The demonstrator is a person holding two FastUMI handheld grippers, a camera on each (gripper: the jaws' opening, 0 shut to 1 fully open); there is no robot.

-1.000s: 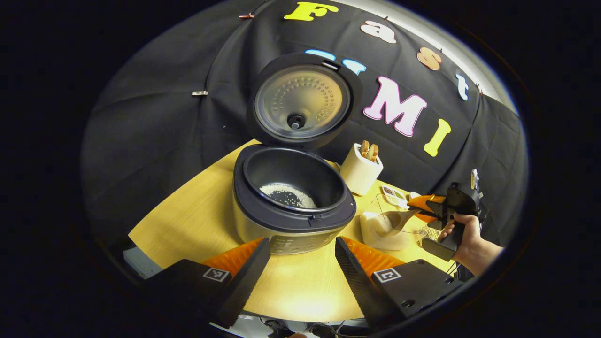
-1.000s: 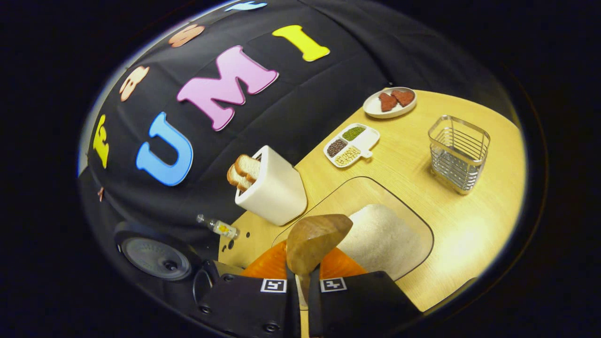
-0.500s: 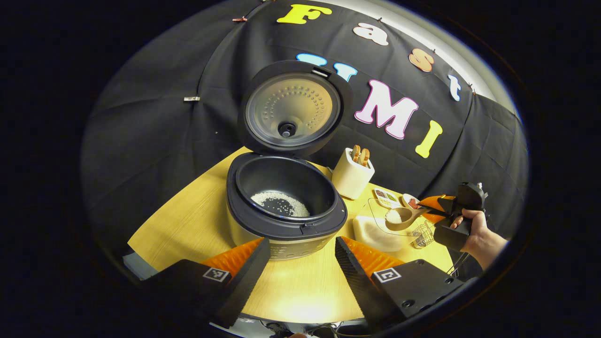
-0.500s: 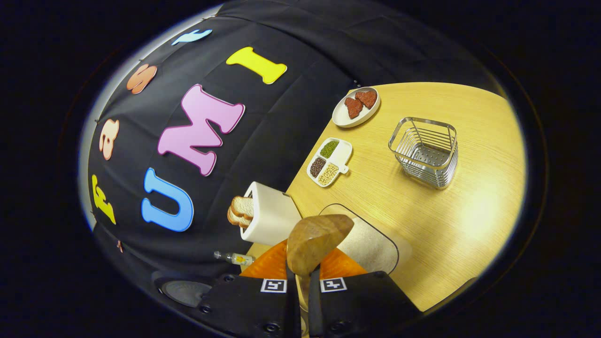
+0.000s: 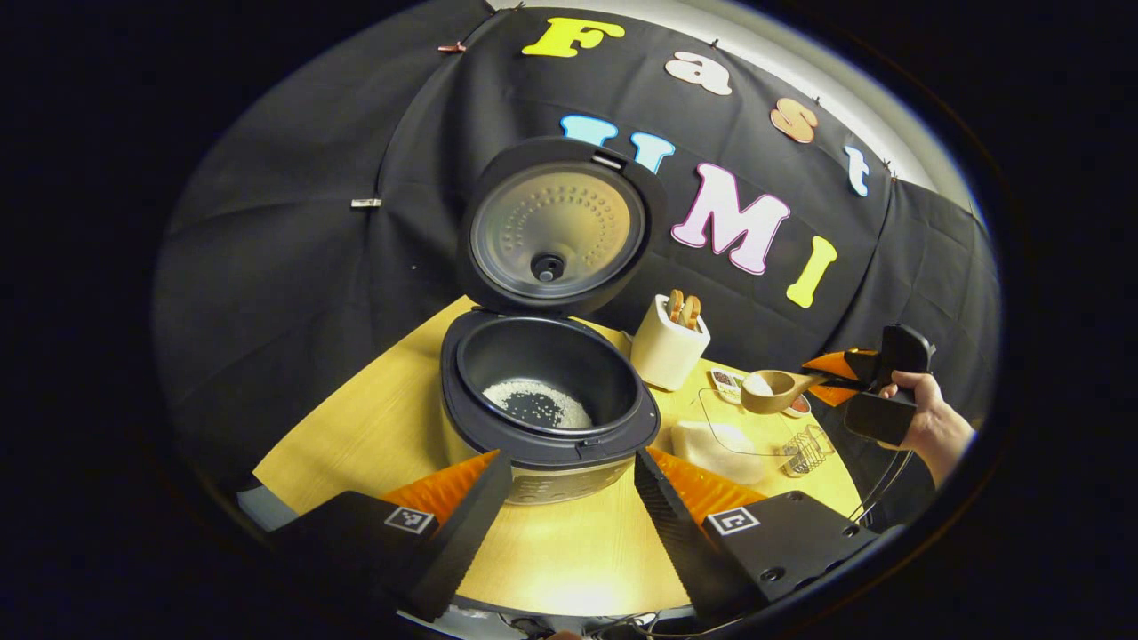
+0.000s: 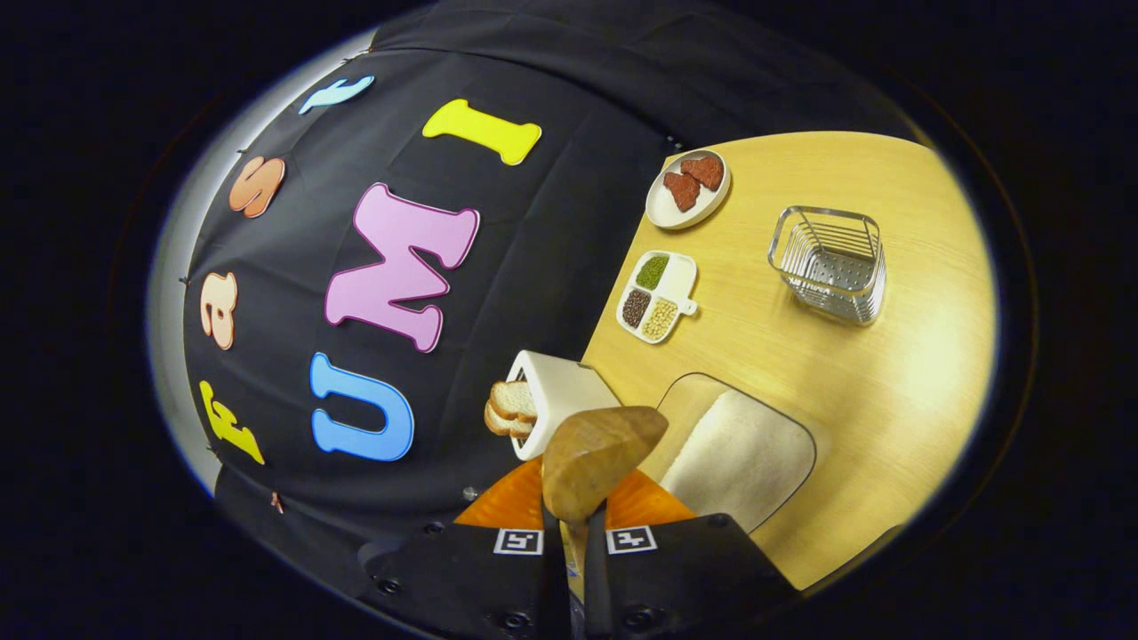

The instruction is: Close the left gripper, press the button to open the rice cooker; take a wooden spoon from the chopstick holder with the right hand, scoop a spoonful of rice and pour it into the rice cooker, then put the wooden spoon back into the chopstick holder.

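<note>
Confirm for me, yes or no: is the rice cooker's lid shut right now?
No: in the left gripper view the rice cooker stands with its lid swung up, and rice lies in the open pot.

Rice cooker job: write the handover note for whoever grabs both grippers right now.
Left gripper: open, holding nothing, pointed at the rice cooker.
Right gripper: shut on the wooden spoon, loaded with rice, in the air above the rice container.
Done: lid up, some rice already in the pot.
Left: carry the spoon over the pot, tip it in, return it to the metal chopstick holder.
</note>
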